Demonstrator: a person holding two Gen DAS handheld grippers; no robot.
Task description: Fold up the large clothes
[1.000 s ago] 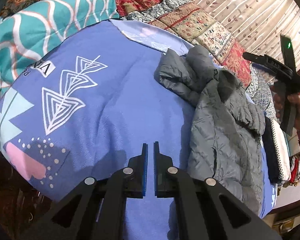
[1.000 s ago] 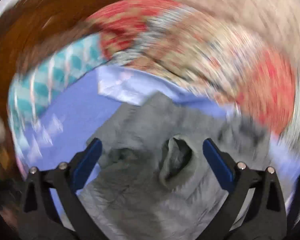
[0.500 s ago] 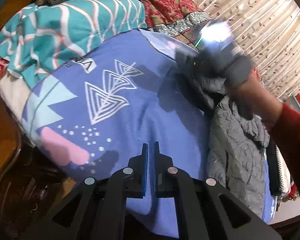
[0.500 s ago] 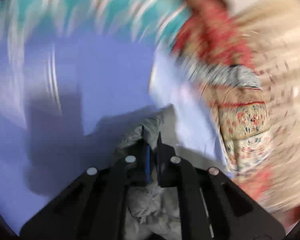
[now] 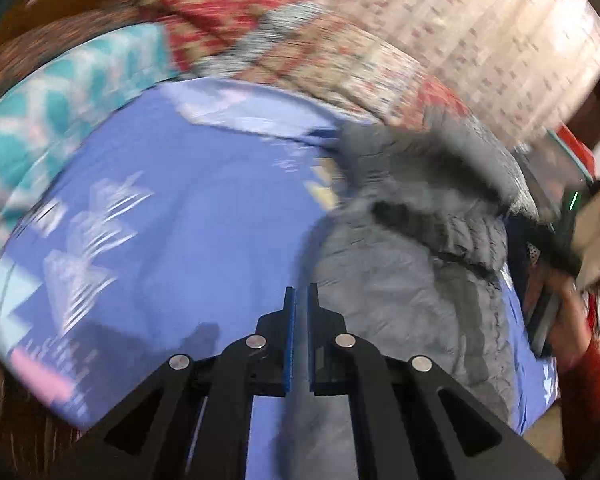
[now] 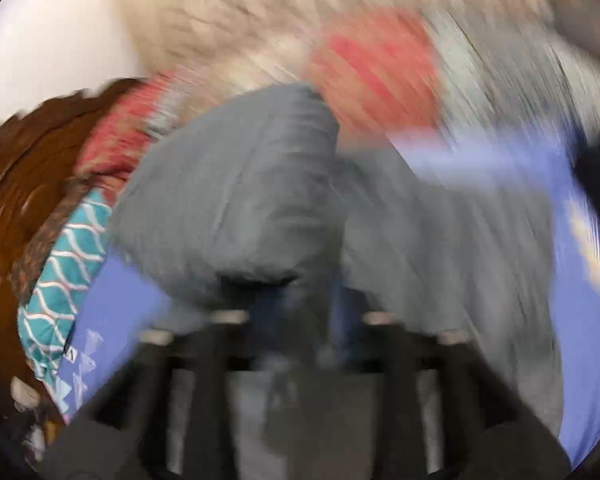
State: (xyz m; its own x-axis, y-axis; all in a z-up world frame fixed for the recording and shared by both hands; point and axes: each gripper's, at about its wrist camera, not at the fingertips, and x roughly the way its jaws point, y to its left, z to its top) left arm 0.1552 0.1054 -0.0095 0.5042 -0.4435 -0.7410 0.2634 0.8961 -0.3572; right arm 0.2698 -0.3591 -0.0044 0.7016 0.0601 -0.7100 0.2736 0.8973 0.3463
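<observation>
A grey quilted jacket (image 5: pixel 412 264) lies on the right side of a blue printed bedsheet (image 5: pixel 188 216). My left gripper (image 5: pixel 301 300) is shut and empty, low over the sheet just left of the jacket's edge. My right gripper (image 6: pixel 316 300) is shut on a fold of the jacket (image 6: pixel 236 200) and holds it lifted; the view is blurred. In the left wrist view the right gripper's body (image 5: pixel 556 248) is at the far right, with the jacket's top part raised toward it.
A teal wavy-patterned blanket (image 5: pixel 60 92) and red patterned quilts (image 5: pixel 300 40) are heaped at the head of the bed. A beige curtain (image 5: pixel 480 20) hangs behind. Dark wooden furniture (image 6: pixel 28 184) stands at the left.
My right gripper closed on the jacket's upper part and pulled it up and to the right. My left gripper stayed shut and swung toward the jacket.
</observation>
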